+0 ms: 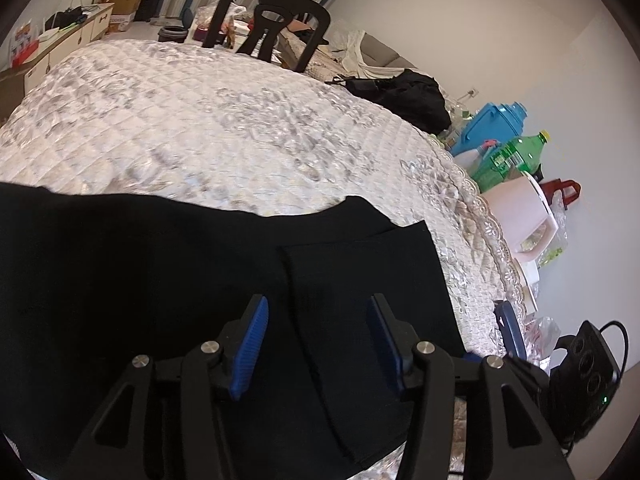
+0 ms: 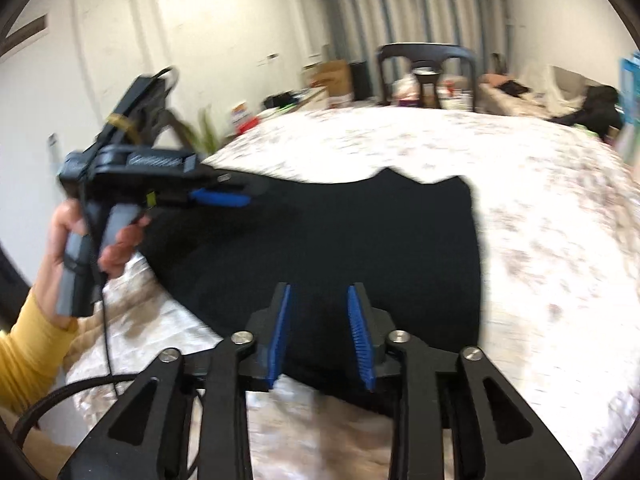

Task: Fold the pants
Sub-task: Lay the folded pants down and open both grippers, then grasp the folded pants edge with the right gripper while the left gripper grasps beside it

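Note:
The black pants point(image 1: 160, 272) lie folded flat on the quilted white table cover point(image 1: 208, 120). They also show in the right wrist view point(image 2: 340, 232) as a dark rectangle. My left gripper point(image 1: 316, 308) is open above the pants, its blue pads point(image 1: 252, 344) wide apart and holding nothing. It also shows in the right wrist view point(image 2: 224, 199), held in a hand over the pants' left edge. My right gripper point(image 2: 318, 296) is open over the near edge of the pants, pads point(image 2: 280, 332) apart and empty.
A black chair point(image 1: 276, 20) stands at the table's far side. At the right edge are a black bag point(image 1: 404, 92), a blue container point(image 1: 492, 124), a green bottle point(image 1: 516, 156), a pink jug point(image 1: 520, 212) and a black power strip point(image 1: 584, 376).

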